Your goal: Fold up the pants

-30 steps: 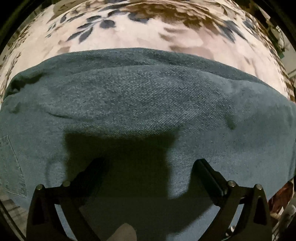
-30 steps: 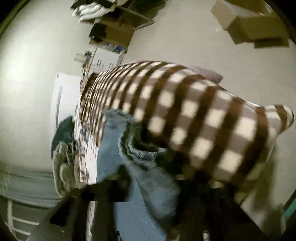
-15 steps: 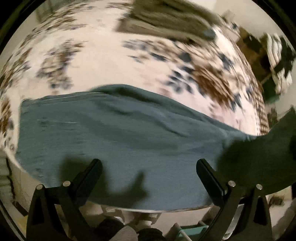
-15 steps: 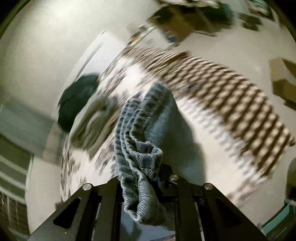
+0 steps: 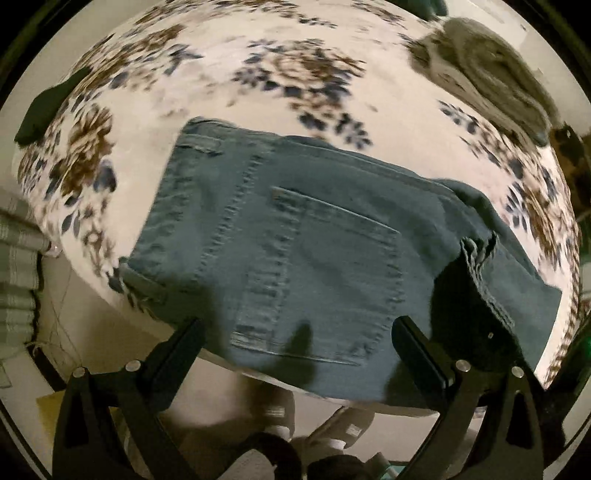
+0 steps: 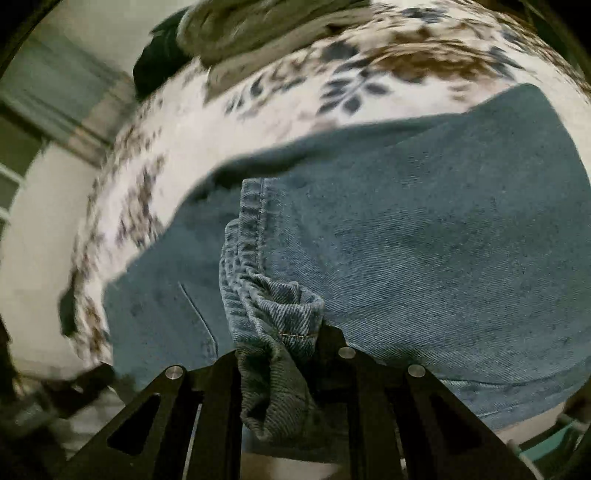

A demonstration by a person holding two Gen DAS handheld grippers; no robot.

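Blue jeans [image 5: 295,236] lie on a floral-clothed table [image 5: 332,96], waistband to the left and a back pocket [image 5: 332,280] facing up. My left gripper [image 5: 295,339] hovers open above the pocket near the table's front edge, with nothing between its fingers. My right gripper [image 6: 280,350] is shut on the bunched leg hem [image 6: 273,306], holding it over the flat denim [image 6: 443,236]. In the left wrist view that hem [image 5: 476,251] shows at the right, with the leg doubled back over the seat.
A folded grey-olive garment [image 5: 491,74] lies at the table's far right, also seen as a blurred garment [image 6: 258,33] in the right wrist view. A dark garment [image 5: 44,107] hangs at the left edge. The table's front edge [image 5: 229,360] drops to the floor below my left gripper.
My right gripper has carried the hem from out beside the checked cloth to over the jeans on the table. The left gripper has pulled back from plain denim to over the back pocket, still open.
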